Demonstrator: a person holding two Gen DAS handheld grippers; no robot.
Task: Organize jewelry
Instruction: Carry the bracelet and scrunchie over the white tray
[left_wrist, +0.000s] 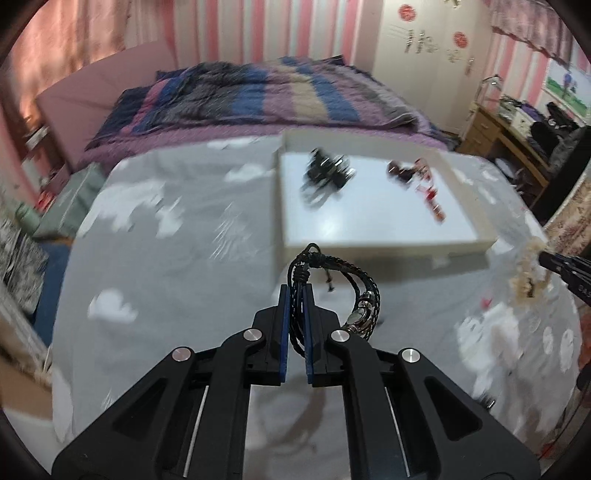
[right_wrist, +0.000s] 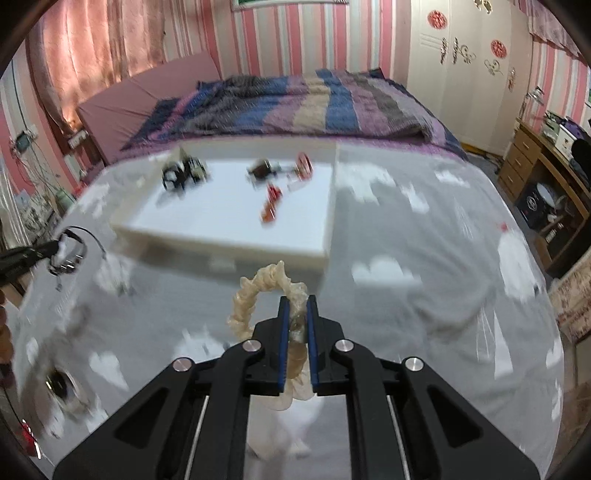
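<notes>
Left gripper (left_wrist: 295, 295): jaws clamped on a black braided cord bracelet (left_wrist: 364, 295) with metal clasp; the loop hangs free to the right of the fingers, above the bedspread.

Right gripper (right_wrist: 297, 306): jaws clamped on a cream ruffled bracelet (right_wrist: 255, 291); the ring stands up and leans left of the fingers, clear of the cloth.

White tray (right_wrist: 236, 236): shallow, raised rim, lying on the bed just beyond both grippers. Near edge faces the grippers; the right wall runs straight back.

Tray contents: dark jewelry cluster (right_wrist: 183, 171) at the far left; a brown piece (right_wrist: 263, 169) and red pieces (right_wrist: 273, 201) mid to far right. Details blurred. The near half of the tray floor is bare.

Grey cloud-print bedspread (right_wrist: 424, 258): open cloth to the right of the tray and between tray and grippers.

Striped blanket (right_wrist: 295, 107): bunched behind the tray's far edge.

Wooden desk (right_wrist: 546, 177): beyond the bed's right edge.
</notes>
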